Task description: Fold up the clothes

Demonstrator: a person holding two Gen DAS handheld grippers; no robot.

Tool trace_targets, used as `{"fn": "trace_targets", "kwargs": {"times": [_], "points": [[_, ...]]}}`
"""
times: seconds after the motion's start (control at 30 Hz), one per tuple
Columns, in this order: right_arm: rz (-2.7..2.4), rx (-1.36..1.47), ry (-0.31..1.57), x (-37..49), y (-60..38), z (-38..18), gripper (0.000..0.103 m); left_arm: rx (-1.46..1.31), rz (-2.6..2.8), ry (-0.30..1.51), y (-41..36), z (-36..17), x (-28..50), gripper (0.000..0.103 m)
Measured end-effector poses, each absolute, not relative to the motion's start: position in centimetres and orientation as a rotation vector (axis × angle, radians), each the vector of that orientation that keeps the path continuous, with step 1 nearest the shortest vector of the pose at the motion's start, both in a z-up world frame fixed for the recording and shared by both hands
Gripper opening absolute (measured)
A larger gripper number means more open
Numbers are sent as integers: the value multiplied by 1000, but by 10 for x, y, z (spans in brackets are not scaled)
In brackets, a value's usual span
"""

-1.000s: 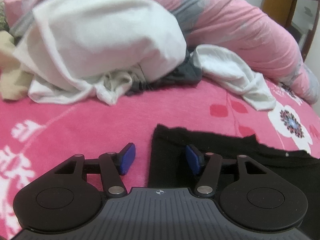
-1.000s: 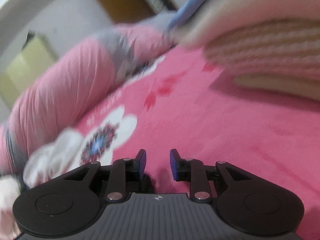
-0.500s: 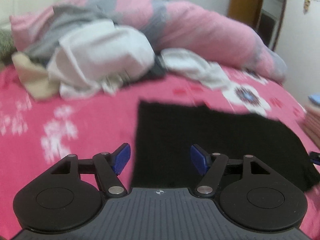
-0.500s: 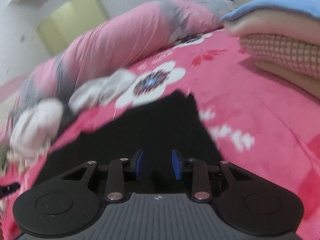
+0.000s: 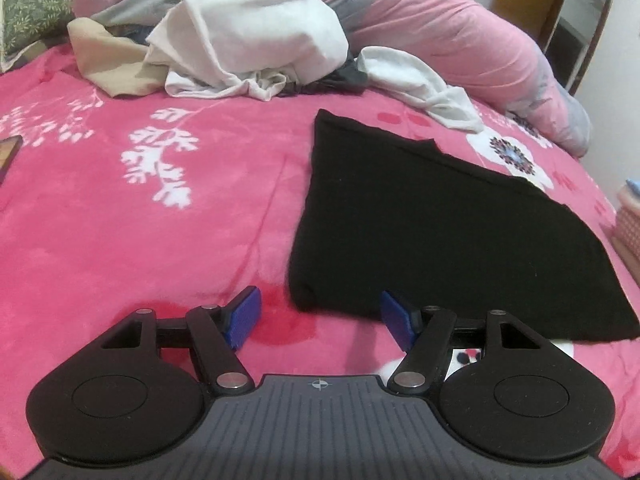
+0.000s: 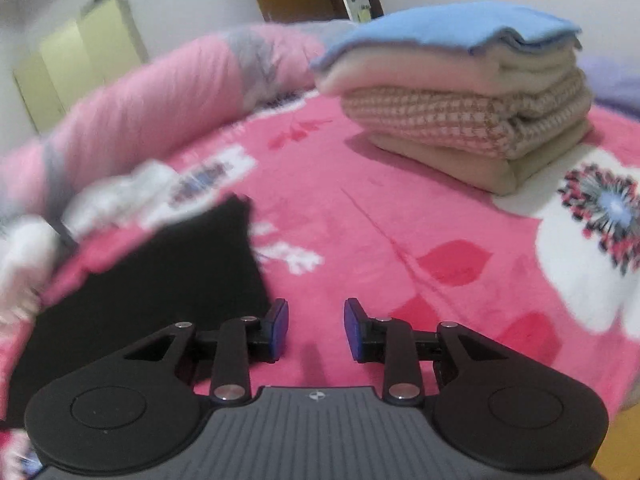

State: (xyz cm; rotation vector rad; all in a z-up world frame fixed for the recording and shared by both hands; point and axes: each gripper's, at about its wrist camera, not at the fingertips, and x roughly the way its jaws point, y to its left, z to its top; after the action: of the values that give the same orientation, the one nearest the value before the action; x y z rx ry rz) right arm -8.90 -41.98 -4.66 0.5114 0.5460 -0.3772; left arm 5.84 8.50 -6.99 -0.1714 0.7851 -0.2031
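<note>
A black garment (image 5: pixel 440 220) lies flat on the pink flowered blanket (image 5: pixel 160 220). My left gripper (image 5: pixel 320 320) is open and empty, hovering at the garment's near left corner. In the right wrist view the same black garment (image 6: pixel 160 280) lies to the left. My right gripper (image 6: pixel 316 328) is open and empty, just off the garment's right edge above bare blanket (image 6: pixel 400 220).
A heap of unfolded white, beige and grey clothes (image 5: pixel 248 40) sits at the back, against a rolled pink duvet (image 5: pixel 460 32). A stack of folded clothes (image 6: pixel 460 108) with a blue piece on top stands at the right. A wooden door frame (image 5: pixel 560 20) is behind.
Both grippers have drawn back from the far side of the bed toward the near edge of the black garment. The right gripper's jaws have opened wider.
</note>
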Motion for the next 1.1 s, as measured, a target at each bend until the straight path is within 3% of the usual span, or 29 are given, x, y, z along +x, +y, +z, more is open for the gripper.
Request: {"fn": "trace_targets", "kwargs": {"times": [0.13,0.43,0.77,0.87,1.03,1.1], "points": [[-292,493,492,-86,-400,-35,32,-143,-205,782,75,-67,54,67],[-282,494,643,-67,-384,-74,32,-86,-190,802,66,-72,43,67],[-289,442,613,-82,-372,-57,32,-95,-150,815,58,-68,43,68],[-270,400,602,-82,-360,-51,32,-78,-144,827,50,-67,43,74],[-282,330,620,-78,-348,-53,32,-51,-143,818,29,-66,42,100],[-297,312,624,-78,-346,-55,32,-21,-134,812,20,-66,42,101]]}}
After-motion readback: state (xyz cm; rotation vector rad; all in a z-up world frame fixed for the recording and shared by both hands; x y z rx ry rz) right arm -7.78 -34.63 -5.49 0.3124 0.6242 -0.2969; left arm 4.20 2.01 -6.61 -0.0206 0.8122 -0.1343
